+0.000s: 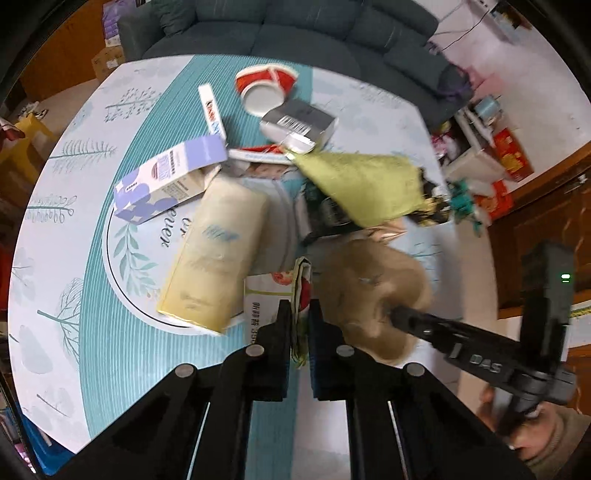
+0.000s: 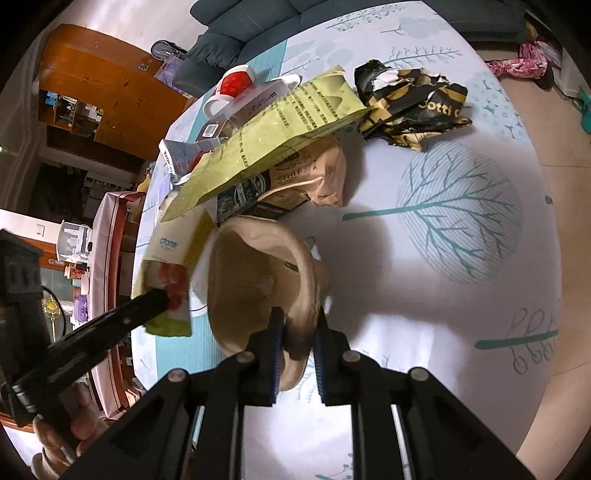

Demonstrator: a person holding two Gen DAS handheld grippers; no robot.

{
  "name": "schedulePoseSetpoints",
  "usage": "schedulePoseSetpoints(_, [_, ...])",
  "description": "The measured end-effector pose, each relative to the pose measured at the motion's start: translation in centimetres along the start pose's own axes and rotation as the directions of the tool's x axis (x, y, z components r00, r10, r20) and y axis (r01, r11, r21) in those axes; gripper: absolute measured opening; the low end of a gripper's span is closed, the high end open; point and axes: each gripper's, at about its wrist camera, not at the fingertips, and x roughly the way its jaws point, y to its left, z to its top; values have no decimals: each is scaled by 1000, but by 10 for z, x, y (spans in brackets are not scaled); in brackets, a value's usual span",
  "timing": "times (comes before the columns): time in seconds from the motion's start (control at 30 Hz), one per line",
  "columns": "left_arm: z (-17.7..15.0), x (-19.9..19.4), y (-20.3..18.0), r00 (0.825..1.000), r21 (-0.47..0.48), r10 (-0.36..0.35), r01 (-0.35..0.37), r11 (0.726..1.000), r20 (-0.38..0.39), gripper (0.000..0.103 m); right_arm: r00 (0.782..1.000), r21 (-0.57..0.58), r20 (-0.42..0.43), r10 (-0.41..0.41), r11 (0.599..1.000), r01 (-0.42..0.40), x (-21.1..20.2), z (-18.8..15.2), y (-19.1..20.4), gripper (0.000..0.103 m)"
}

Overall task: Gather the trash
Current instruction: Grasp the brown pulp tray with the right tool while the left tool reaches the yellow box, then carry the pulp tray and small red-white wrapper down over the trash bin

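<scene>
My left gripper (image 1: 298, 308) is shut on a thin white-and-green wrapper (image 1: 301, 280) printed with red fruit, pinched by its edge just above the table. In the right wrist view that wrapper (image 2: 173, 291) hangs from the left gripper (image 2: 162, 297) beside the mouth of a brown paper bag (image 2: 255, 273). My right gripper (image 2: 298, 319) is shut on the bag's near rim and holds the mouth wide. The left wrist view shows the bag (image 1: 369, 288) just right of the wrapper, with the right gripper (image 1: 397, 314) on its rim.
Trash is piled behind on the round table (image 2: 461, 325): a cream pack (image 1: 218, 251), a purple carton (image 1: 166, 181), a green pouch (image 1: 362, 184), a grey box (image 1: 299, 122), a red paper cup (image 1: 266, 88), a crumpled black-and-gold wrapper (image 2: 410, 103). A sofa (image 1: 277, 29) stands beyond.
</scene>
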Motion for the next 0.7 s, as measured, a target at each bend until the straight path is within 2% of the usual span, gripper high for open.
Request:
schedulePoseSetpoints(0.2, [-12,-23,-6,999,29,-11,10,1000,35,6,1000,-23,19,-24,999,24,-9,-8,11,12])
schedulePoseSetpoints(0.4, [-45,-38,3,999,52,-14,12,999,41,6,998,-41,36,-48,998,50,-18,-27,26,12])
schedulePoseSetpoints(0.7, [-114,-72,33,998,87,-44,40,995,45,6,991,-55,104,-84,994,90,-41,-89,62,12])
